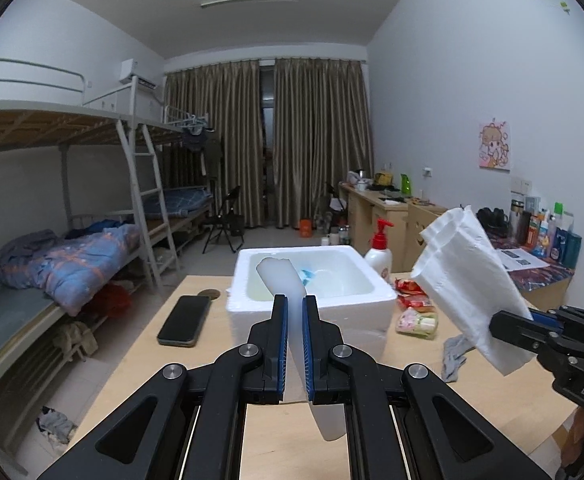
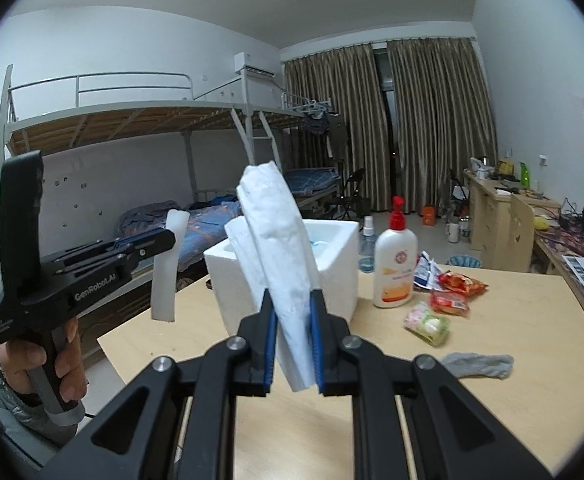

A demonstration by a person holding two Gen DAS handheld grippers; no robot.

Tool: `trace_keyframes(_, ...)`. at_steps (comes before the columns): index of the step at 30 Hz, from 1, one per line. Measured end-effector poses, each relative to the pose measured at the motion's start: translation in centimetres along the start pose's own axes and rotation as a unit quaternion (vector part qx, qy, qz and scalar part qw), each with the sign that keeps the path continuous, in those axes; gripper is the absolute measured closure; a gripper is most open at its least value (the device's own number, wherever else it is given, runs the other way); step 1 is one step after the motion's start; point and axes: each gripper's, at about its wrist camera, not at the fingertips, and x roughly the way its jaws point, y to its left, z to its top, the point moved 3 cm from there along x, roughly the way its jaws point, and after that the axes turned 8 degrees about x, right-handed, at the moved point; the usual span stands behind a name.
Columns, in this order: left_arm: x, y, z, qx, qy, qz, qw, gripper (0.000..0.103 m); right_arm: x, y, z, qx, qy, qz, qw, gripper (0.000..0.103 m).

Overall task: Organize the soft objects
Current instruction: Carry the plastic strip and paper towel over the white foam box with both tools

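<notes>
My left gripper (image 1: 294,300) is shut on a white foam strip (image 1: 282,280), held above the table in front of a white foam box (image 1: 312,308); the strip also shows in the right wrist view (image 2: 164,280). My right gripper (image 2: 294,296) is shut on a white fabric pouch (image 2: 280,248), held up to the right of the box (image 2: 332,280); the pouch shows in the left wrist view (image 1: 468,276). A grey sock (image 2: 480,364) lies on the wooden table (image 2: 512,340). Something blue lies inside the box.
A lotion bottle with a red pump (image 2: 396,264), snack packets (image 2: 452,292) and a green-pink packet (image 2: 428,324) lie right of the box. A black phone (image 1: 184,320) lies left of it. Bunk beds stand at left, desks at right.
</notes>
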Motion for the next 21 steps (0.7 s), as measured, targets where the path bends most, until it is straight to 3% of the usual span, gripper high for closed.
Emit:
trace_keyframes(7, -0.3, 1.9, -0.1, -0.008, 0.000, 0.017, 0.9998, 0.096, 1.4, 2.2, 0.3, -0.014, 0.004, 0.019, 1.000, 0.084)
trace_keyframes(21, 1.0, 2.5, 0.3, -0.010, 0.000, 0.004, 0.9999, 0.096, 2.7, 2.9, 1.1, -0.020, 0.010, 0.014, 1.000, 0.084)
